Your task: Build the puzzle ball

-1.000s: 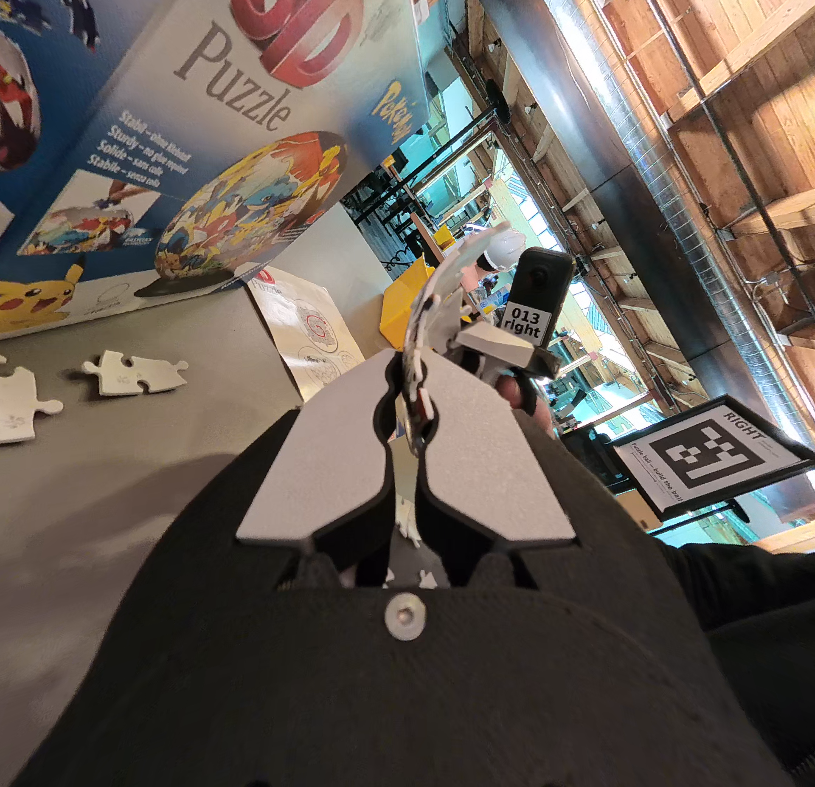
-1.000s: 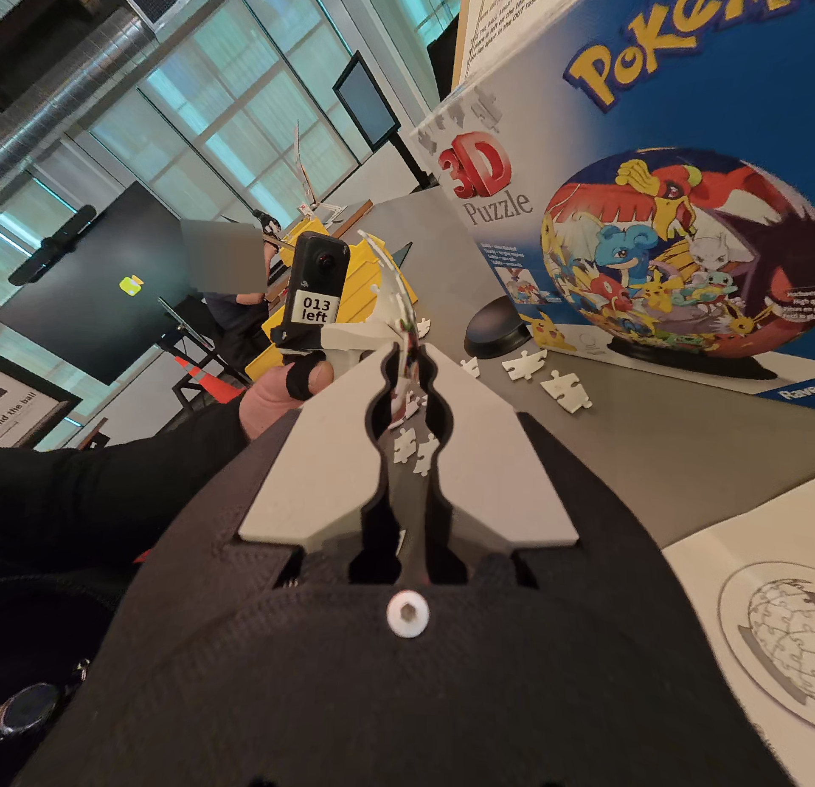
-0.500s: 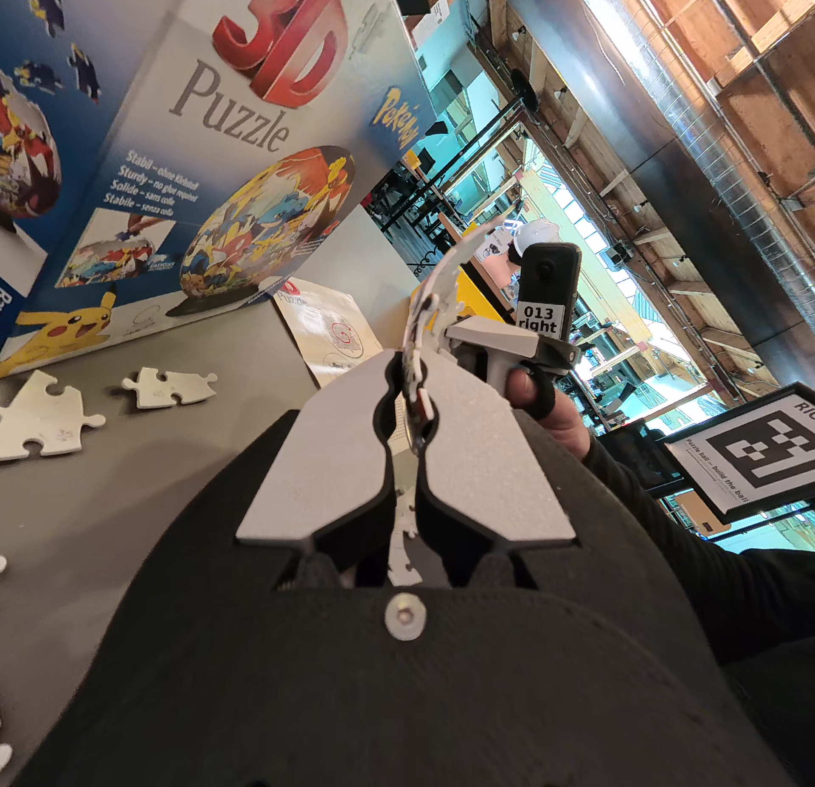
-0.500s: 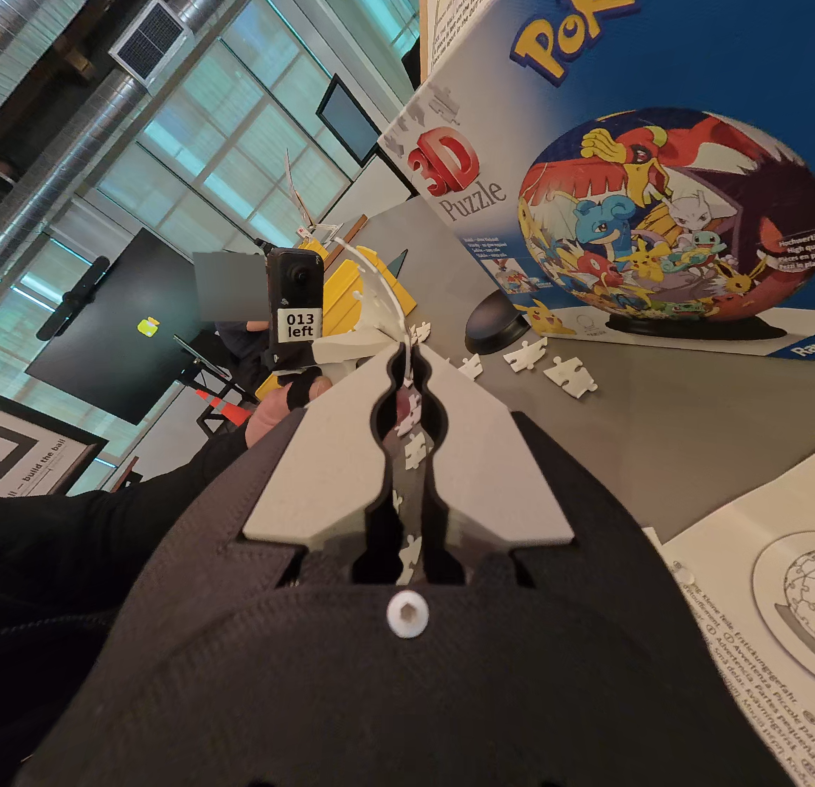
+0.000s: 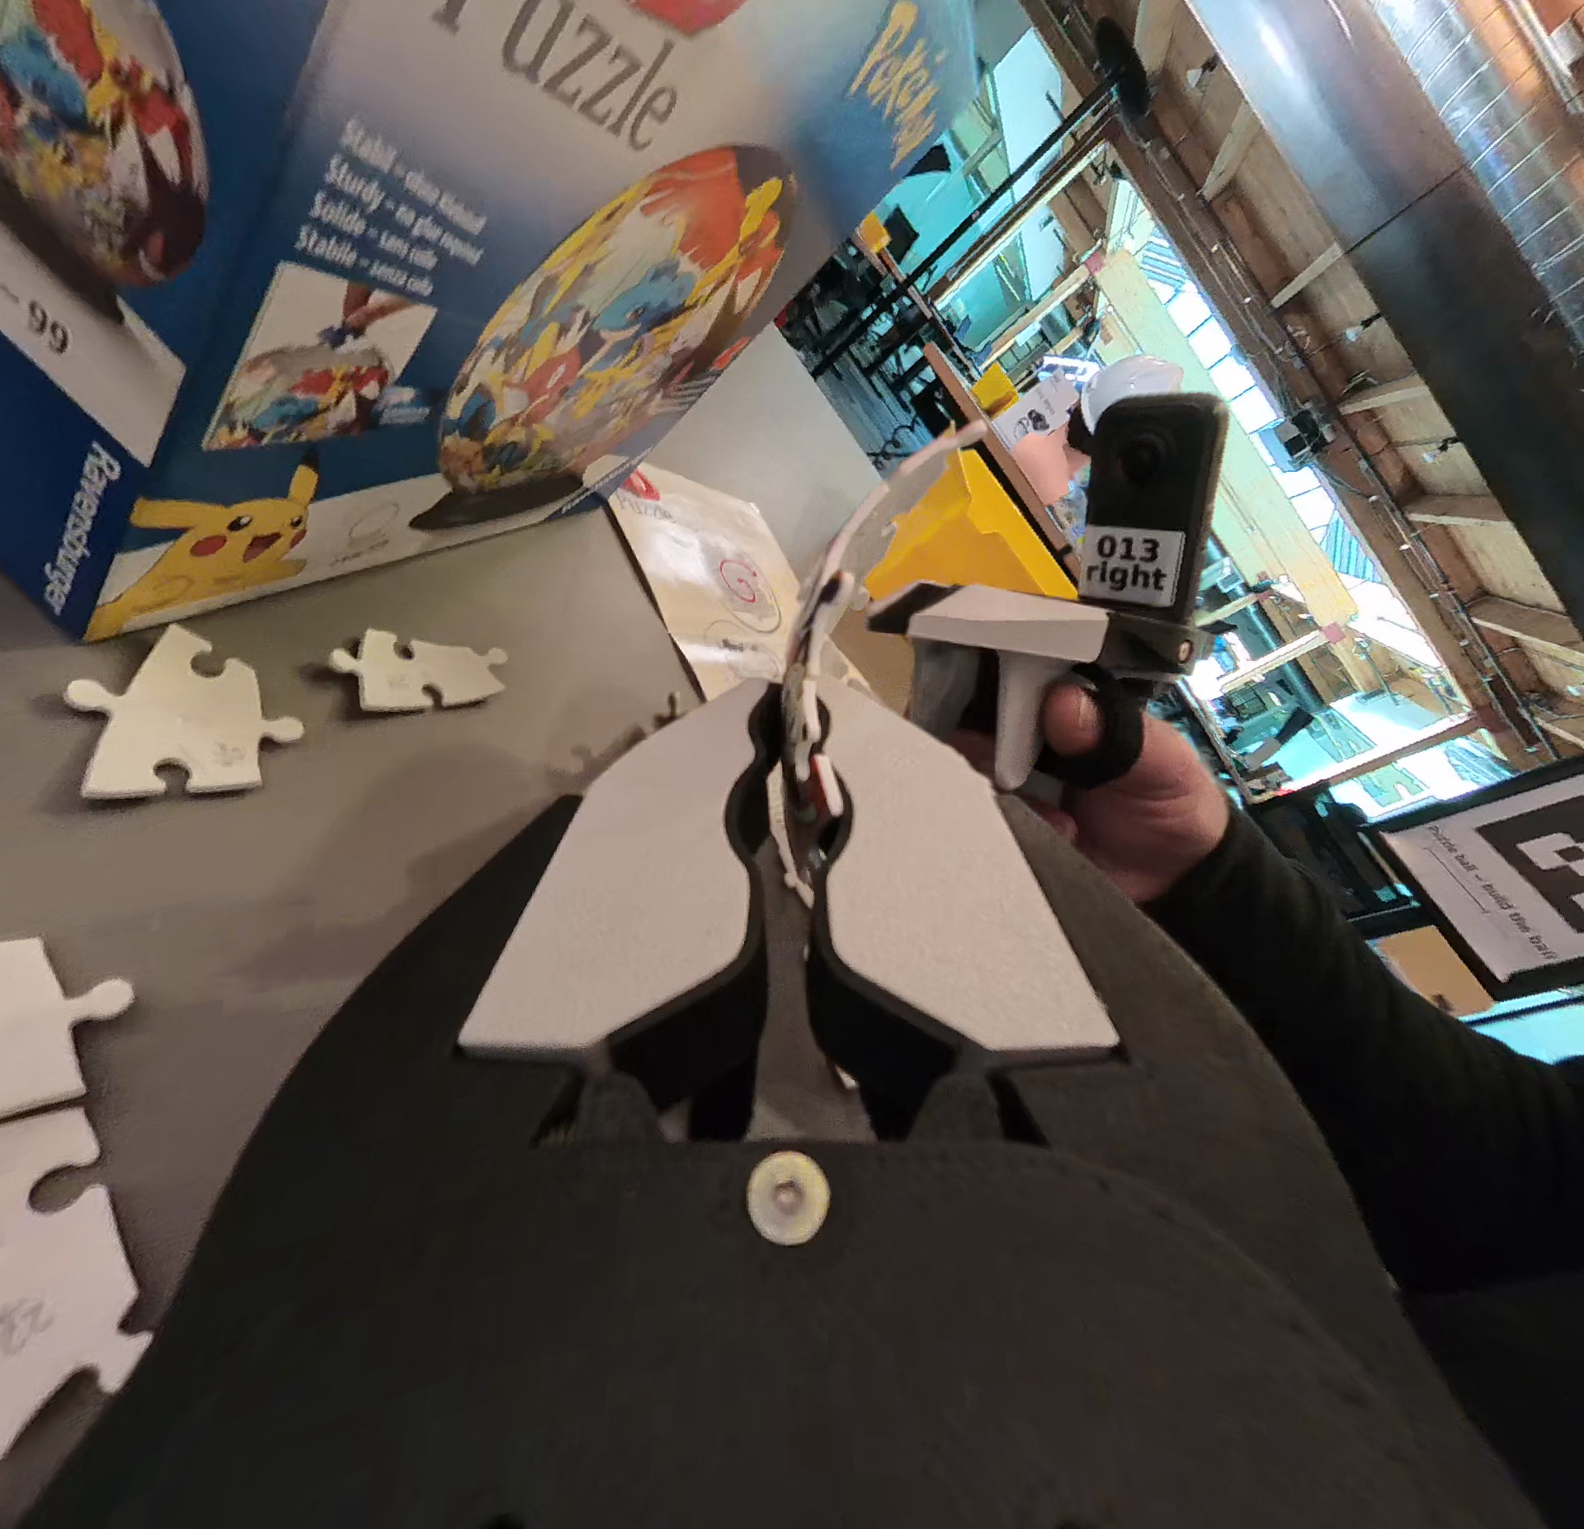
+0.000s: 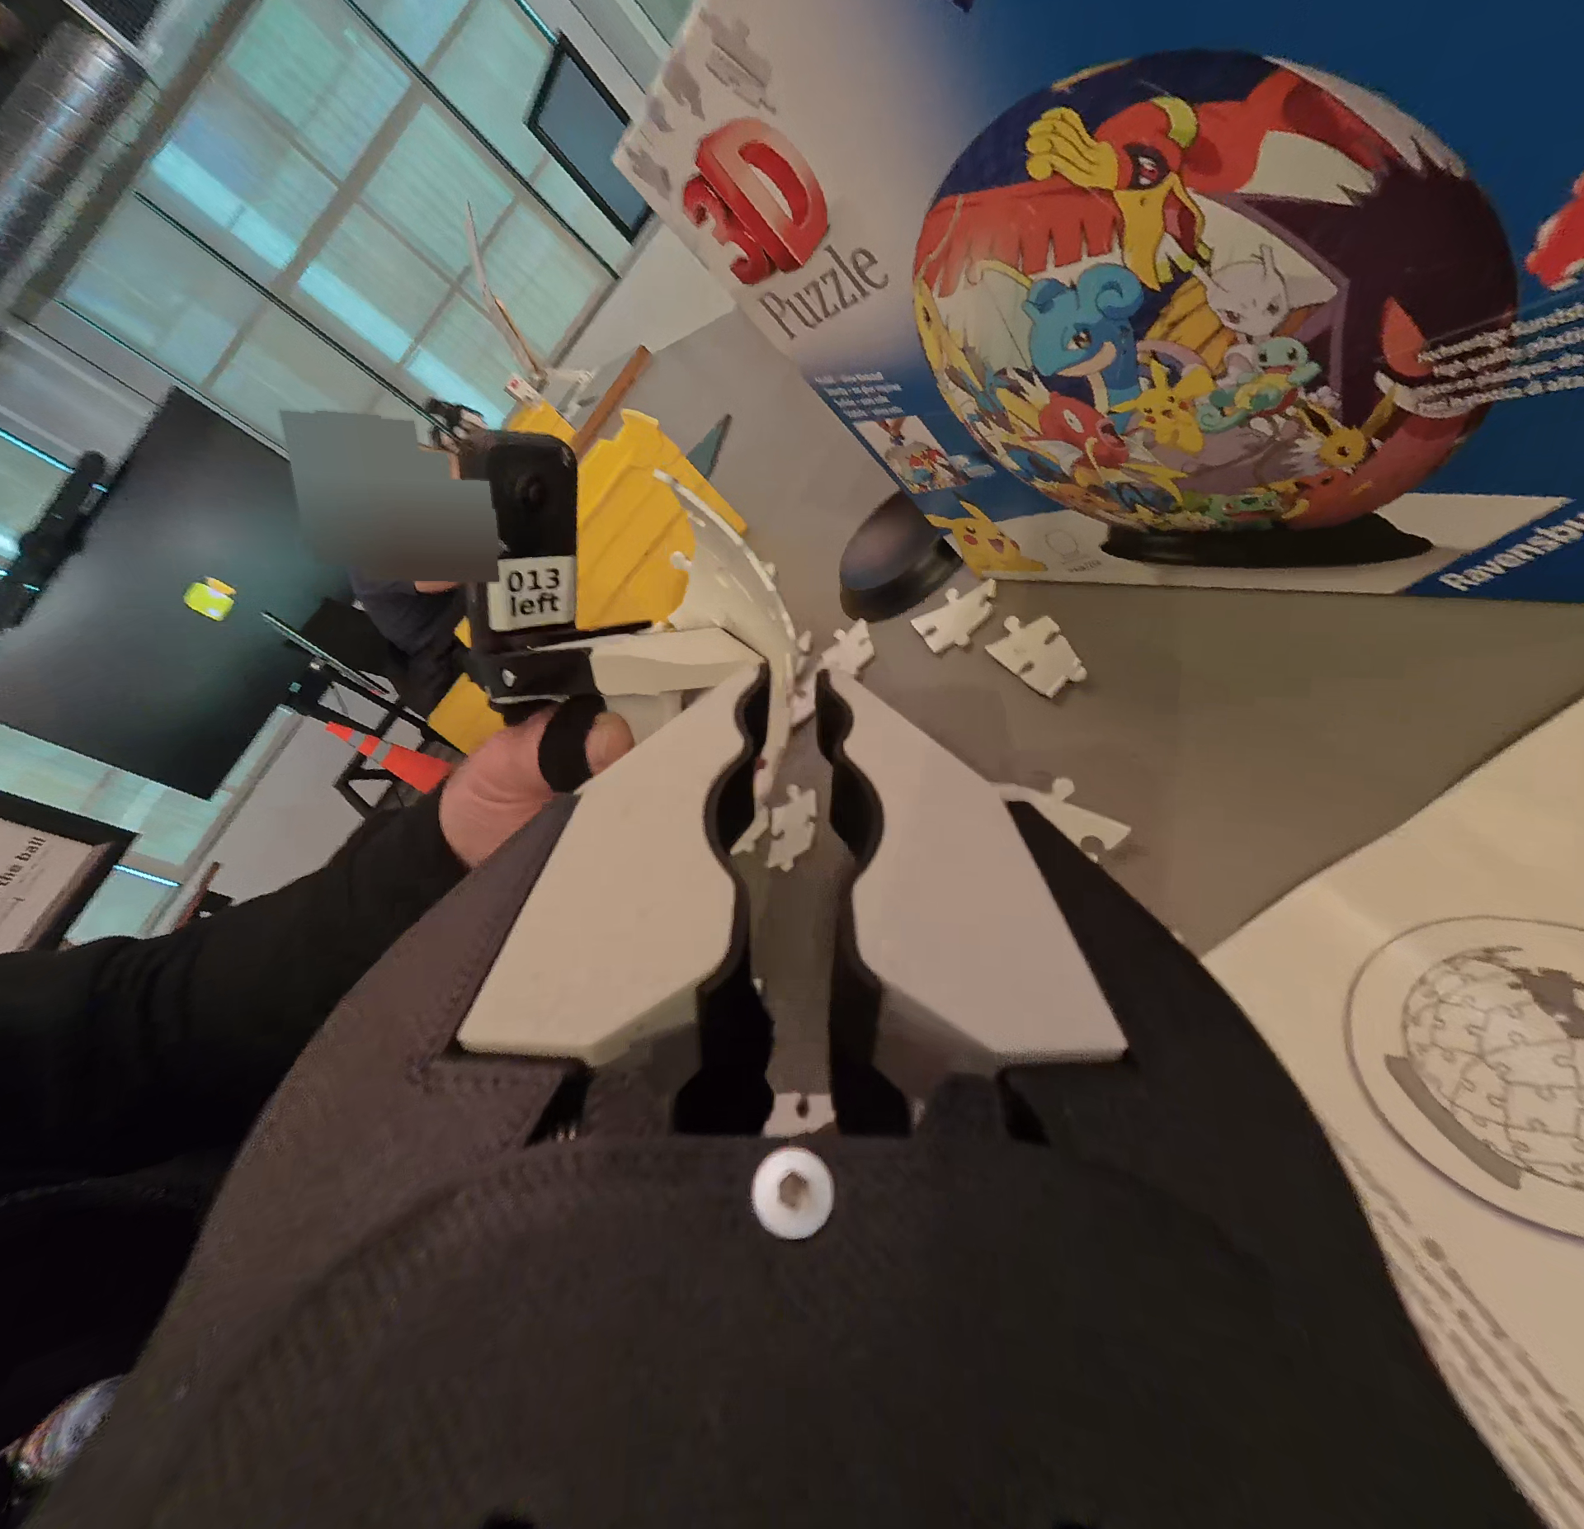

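A curved white strip of joined puzzle pieces (image 5: 836, 588) stands edge-on between my two grippers above the grey table (image 5: 386, 845). My left gripper (image 5: 793, 708) is shut on the strip's lower end. In the right wrist view the strip (image 6: 746, 579) arcs up and to the left. It passes between the fingertips of my right gripper (image 6: 789, 686). Those jaws stand a little apart and the strip leans on the left finger. The right gripper also shows in the left wrist view (image 5: 883, 626), with its tip right beside the strip. A hand holds each gripper.
The blue puzzle box (image 5: 514, 202) stands at the back of the table. Loose white pieces (image 5: 180, 725) (image 6: 1033, 656) lie in front of it, beside a black round stand (image 6: 891, 562). An instruction sheet (image 6: 1414, 973) lies at the right. A yellow bin (image 6: 634, 528) is behind.
Both grippers and the strip have moved lower and closer to the box and table. The right gripper's jaws have widened a little around the strip. The left grip is unchanged.
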The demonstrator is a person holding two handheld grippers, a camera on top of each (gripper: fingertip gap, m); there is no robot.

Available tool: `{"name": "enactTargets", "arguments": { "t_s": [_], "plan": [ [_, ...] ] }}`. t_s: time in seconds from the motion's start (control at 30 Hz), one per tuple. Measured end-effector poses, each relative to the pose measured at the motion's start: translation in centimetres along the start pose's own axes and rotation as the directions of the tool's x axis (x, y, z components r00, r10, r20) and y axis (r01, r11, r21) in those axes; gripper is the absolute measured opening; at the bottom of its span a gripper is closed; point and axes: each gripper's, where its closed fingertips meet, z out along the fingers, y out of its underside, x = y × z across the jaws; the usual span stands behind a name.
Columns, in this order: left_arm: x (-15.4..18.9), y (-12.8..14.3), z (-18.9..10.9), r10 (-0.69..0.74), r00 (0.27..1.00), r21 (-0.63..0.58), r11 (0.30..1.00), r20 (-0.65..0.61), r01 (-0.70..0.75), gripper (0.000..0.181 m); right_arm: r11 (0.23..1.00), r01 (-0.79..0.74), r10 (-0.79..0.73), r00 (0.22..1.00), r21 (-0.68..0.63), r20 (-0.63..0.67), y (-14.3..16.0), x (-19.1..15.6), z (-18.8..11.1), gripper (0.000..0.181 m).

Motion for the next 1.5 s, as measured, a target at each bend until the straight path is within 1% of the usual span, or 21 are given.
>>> {"name": "enactTargets", "arguments": {
  "t_s": [0.03, 0.17, 0.2, 0.27, 0.37, 0.4, 0.67, 0.83, 1.07, 1.2, 1.33, 1.37, 1.4, 1.5],
  "plan": [
    [-0.2, 0.2, 0.0, -0.015, 1.000, -0.009, 1.000, -0.002, 0.015, 0.003, 1.000, 0.010, -0.010, 1.000, -0.023, -0.015, 0.3, 0.3, 0.0, 0.012],
    [-0.2, 0.3, -0.2, -0.031, 0.999, 0.000, 1.000, -0.020, 0.031, 0.003, 0.992, -0.013, 0.017, 1.000, -0.129, 0.026, 2.4, 0.0, 1.0, 0.025],
    [0.0, 0.4, -0.1, -0.029, 0.999, 0.003, 1.000, -0.028, 0.029, 0.003, 0.988, -0.010, 0.016, 0.999, -0.155, 0.038, 2.9, -0.3, 1.4, 0.025],
    [0.6, 0.4, 0.0, -0.028, 0.998, 0.005, 1.000, -0.056, 0.029, 0.003, 0.988, 0.000, 0.008, 0.998, -0.154, 0.055, 3.0, -0.7, 1.9, 0.021],
    [1.2, 0.4, 0.2, -0.018, 0.997, 0.005, 1.000, -0.073, 0.019, 0.003, 0.992, -0.019, 0.030, 0.995, -0.128, 0.090, 2.7, -1.2, 2.1, 0.005],
    [1.3, 0.4, 0.2, -0.019, 0.997, 0.006, 1.000, -0.077, 0.020, 0.003, 0.992, -0.028, 0.040, 0.994, -0.121, 0.101, 2.6, -1.3, 2.1, 0.003],
    [2.3, -0.1, 0.0, -0.043, 0.988, 0.016, 0.999, -0.148, 0.046, 0.003, 0.992, -0.086, 0.103, 0.972, -0.088, 0.209, 1.9, -2.3, 1.7, 0.001],
    [2.9, 0.1, -0.1, -0.033, 0.983, -0.012, 0.999, -0.178, 0.031, 0.003, 0.983, -0.128, 0.159, 0.951, -0.131, 0.265, 2.1, -2.8, 1.4, 0.000],
    [3.1, 0.6, -0.2, 0.018, 0.985, -0.055, 0.998, -0.174, -0.028, 0.003, 0.974, -0.125, 0.173, 0.950, -0.189, 0.262, 2.6, -3.0, 1.2, 0.000],
    [2.9, 0.7, -0.3, 0.024, 0.985, -0.062, 0.997, -0.173, -0.035, 0.002, 0.969, -0.163, 0.209, 0.940, -0.183, 0.268, 2.7, -2.9, 1.4, 0.001],
    [3.0, 0.6, -0.4, 0.035, 0.983, -0.063, 0.997, -0.183, -0.047, 0.002, 0.972, -0.153, 0.198, 0.941, -0.179, 0.274, 2.7, -2.9, 1.4, 0.002],
    [3.0, 0.6, -0.4, 0.035, 0.982, -0.062, 0.997, -0.187, -0.048, 0.002, 0.971, -0.157, 0.202, 0.942, -0.180, 0.268, 2.7, -2.8, 1.5, 0.007],
    [3.1, 0.6, -0.4, 0.038, 0.982, -0.064, 0.997, -0.187, -0.050, 0.002, 0.972, -0.156, 0.201, 0.942, -0.179, 0.270, 2.8, -2.7, 1.4, 0.008],
    [3.0, 0.5, -0.4, 0.036, 0.983, -0.063, 0.997, -0.179, -0.048, 0.003, 0.977, -0.134, 0.175, 0.949, -0.166, 0.262, 2.6, -2.7, 1.4, 0.007]
  ]
}}
